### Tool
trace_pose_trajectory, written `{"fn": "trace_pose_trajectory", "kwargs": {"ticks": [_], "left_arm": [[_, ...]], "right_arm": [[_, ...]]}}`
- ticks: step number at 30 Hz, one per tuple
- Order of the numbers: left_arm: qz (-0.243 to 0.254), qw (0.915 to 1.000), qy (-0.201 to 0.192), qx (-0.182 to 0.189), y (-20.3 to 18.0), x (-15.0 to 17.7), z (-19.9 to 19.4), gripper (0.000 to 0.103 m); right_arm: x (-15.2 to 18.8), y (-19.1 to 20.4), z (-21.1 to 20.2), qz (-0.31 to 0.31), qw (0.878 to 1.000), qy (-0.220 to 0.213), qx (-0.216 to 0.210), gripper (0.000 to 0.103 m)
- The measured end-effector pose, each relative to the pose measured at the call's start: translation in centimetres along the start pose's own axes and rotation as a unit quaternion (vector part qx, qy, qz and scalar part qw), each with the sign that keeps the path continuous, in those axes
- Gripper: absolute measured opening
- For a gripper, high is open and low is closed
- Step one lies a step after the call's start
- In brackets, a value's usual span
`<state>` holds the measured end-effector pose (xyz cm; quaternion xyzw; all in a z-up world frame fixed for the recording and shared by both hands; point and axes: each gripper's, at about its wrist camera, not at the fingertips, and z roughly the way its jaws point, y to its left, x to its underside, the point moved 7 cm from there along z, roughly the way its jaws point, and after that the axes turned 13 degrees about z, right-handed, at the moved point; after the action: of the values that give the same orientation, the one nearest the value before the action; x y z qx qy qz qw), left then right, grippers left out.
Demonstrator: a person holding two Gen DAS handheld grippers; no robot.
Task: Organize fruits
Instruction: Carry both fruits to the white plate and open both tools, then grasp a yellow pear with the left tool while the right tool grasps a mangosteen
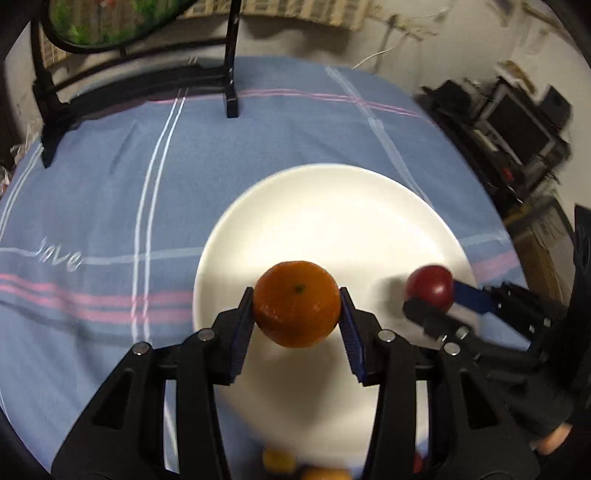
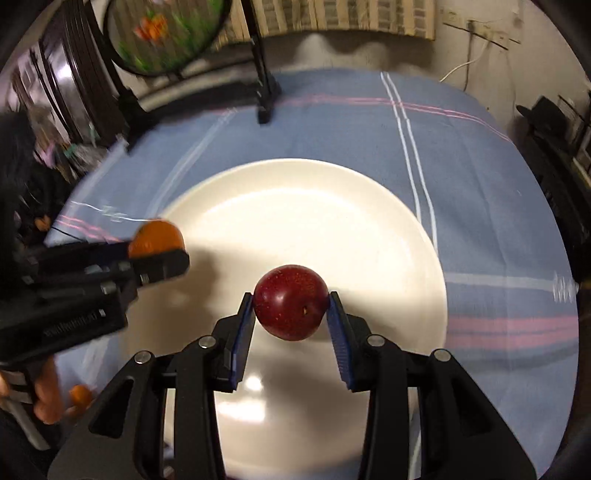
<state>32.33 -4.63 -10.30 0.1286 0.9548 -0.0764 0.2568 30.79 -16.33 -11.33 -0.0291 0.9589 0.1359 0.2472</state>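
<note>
One white plate (image 2: 388, 229) lies on the blue striped cloth (image 1: 110, 206), and nothing rests on its surface; both fruits hang above it in the grippers. Between the blue pads of the left gripper (image 1: 296, 314) sits an orange (image 1: 296, 303), pinched on both sides over the plate's near-left part. To its right the right gripper (image 2: 291, 312) pinches a dark red plum (image 2: 291, 301) between its pads, over the plate's middle. Beyond both sets of jaws, at the cloth's far edge, stands a black frame (image 1: 232, 74) holding a round picture (image 2: 166, 33). Below the left jaws, at the view's bottom edge, blurred yellow and orange fruits (image 1: 280, 461) lie just off the plate's rim. Dark clutter (image 1: 517, 129) sits off the cloth to the far right.
</note>
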Motion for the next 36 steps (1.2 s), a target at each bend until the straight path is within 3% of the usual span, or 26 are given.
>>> {"fn": "trace_pose_trajectory", "kwargs": {"ticks": [4, 5, 6, 8, 13, 18, 25, 29, 36], "left_arm": [[-0.017, 0.9998, 0.010, 0.009, 0.7, -2.5, 2.8, 0.049], [-0.020, 0.9997, 0.009, 0.014, 0.8, -2.9, 3.0, 0.057], [-0.023, 0.9996, 0.005, 0.016, 0.7, -2.9, 2.9, 0.073], [-0.023, 0.9995, -0.018, 0.012, 1.0, -3.3, 1.8, 0.078], [-0.018, 0.9980, -0.061, 0.005, 1.8, -2.0, -4.1, 0.083], [0.000, 0.9972, -0.074, -0.012, 1.1, 4.4, -9.5, 0.088], [0.016, 0.9953, -0.091, -0.027, -1.0, 15.4, -12.8, 0.090], [0.005, 0.9938, -0.099, -0.050, -1.0, 20.3, -13.8, 0.091], [0.015, 0.9933, -0.087, -0.074, -0.6, 23.9, -14.2, 0.092]], "right_arm": [[-2.5, -0.4, 2.7, -0.007, 1.000, 0.005, 0.002, 0.041], [-2.9, -0.4, 3.1, -0.013, 1.000, 0.005, 0.009, 0.048], [-3.1, -0.4, 3.2, -0.019, 1.000, 0.001, 0.025, 0.064], [-3.4, -0.4, 2.4, -0.040, 0.997, -0.030, 0.050, 0.064], [-1.8, -0.5, -2.0, -0.059, 0.995, -0.054, 0.064, 0.064], [4.5, 0.0, -7.4, -0.036, 0.998, -0.041, 0.034, 0.065], [15.3, 1.3, -11.4, -0.026, 0.998, -0.055, 0.018, 0.065], [18.5, 0.7, -12.3, -0.003, 0.997, -0.065, 0.033, 0.065], [20.1, -1.5, -11.9, 0.026, 0.997, -0.055, 0.045, 0.065]]}}
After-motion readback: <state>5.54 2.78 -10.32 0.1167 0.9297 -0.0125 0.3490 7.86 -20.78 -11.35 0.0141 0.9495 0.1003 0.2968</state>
